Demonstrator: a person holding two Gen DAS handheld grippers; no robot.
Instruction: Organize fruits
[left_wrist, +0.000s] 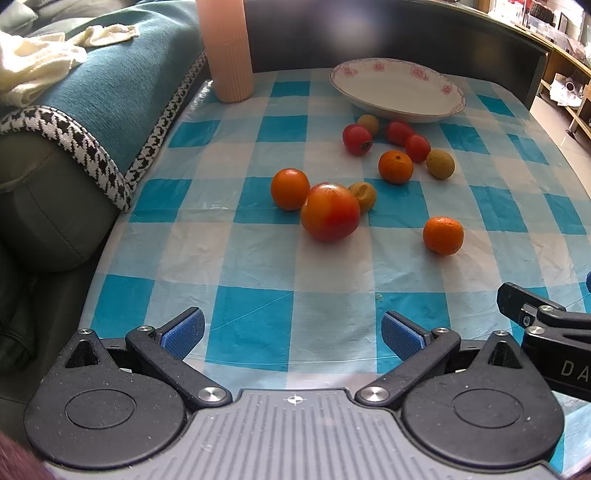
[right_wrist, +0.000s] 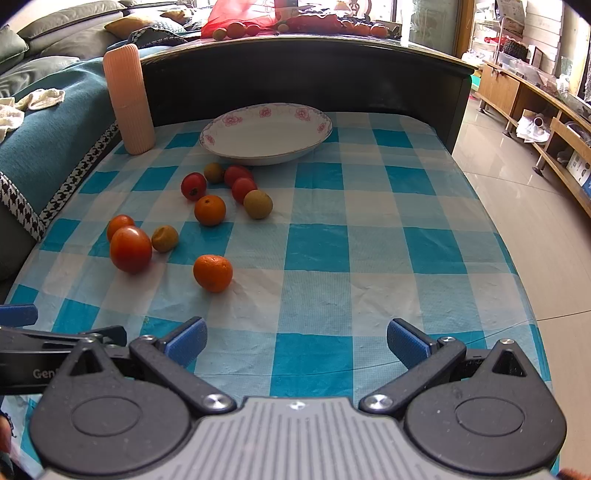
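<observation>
Tablecloth (right_wrist: 332, 258) rt half bare, fruits (right_wrist: 210, 210) left

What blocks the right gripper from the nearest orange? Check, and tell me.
Nothing visible. The right gripper is open and holds nothing, and only bare checked cloth lies between it and the nearest orange. The big tomato sits off to the orange's left, apart from it.

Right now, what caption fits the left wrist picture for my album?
Open left tongs wait over a blue checked tablecloth, facing scattered fruits and an empty flowered plate.
</observation>
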